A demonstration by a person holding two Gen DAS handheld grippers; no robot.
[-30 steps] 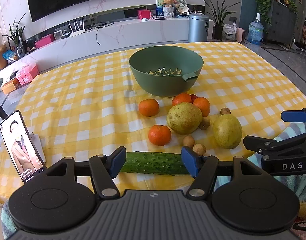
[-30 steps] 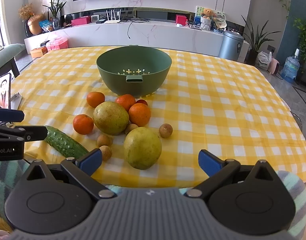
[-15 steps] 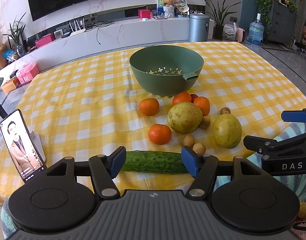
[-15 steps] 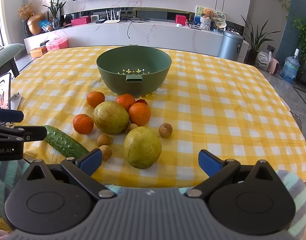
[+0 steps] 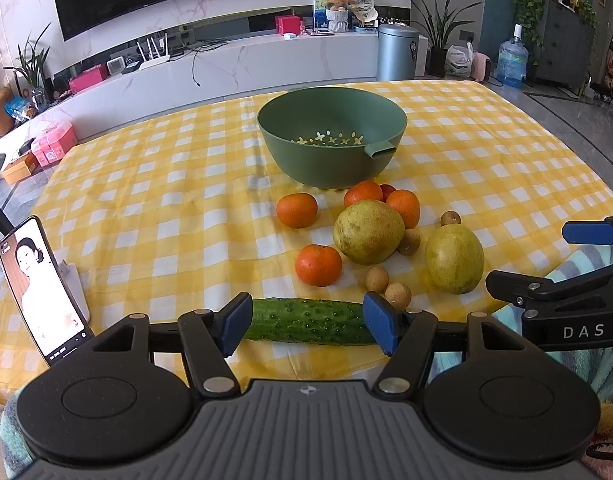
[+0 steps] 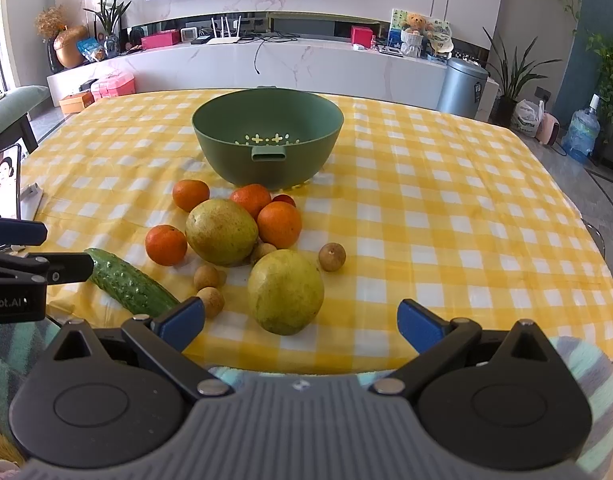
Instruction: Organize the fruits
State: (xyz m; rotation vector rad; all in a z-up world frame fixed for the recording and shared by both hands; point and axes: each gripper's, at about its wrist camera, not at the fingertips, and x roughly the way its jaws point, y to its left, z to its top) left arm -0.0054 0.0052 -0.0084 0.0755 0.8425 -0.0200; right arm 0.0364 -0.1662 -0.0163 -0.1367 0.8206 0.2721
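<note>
Nothing's moved yet, we're basically parked at the starting line.

Compared with a second ago we can't spot a single change: both grippers sit at the near table edge, fruit untouched. Our left gripper point(image 5: 306, 322) has its jaws spread wide with nothing in them; the cucumber point(image 5: 306, 321) only lies on the cloth beyond the tips. Our right gripper point(image 6: 300, 322) is also wide open and empty, the nearer pear point(image 6: 285, 291) just ahead of it. The green bowl point(image 6: 266, 110) farther back holds no fruit, and the oranges point(image 5: 318, 265), the other pear point(image 5: 368, 232) and the little brown longans point(image 6: 332, 257) are clustered in front of it. So we reckon the sorting hasn't begun, first grab still pending.
</note>
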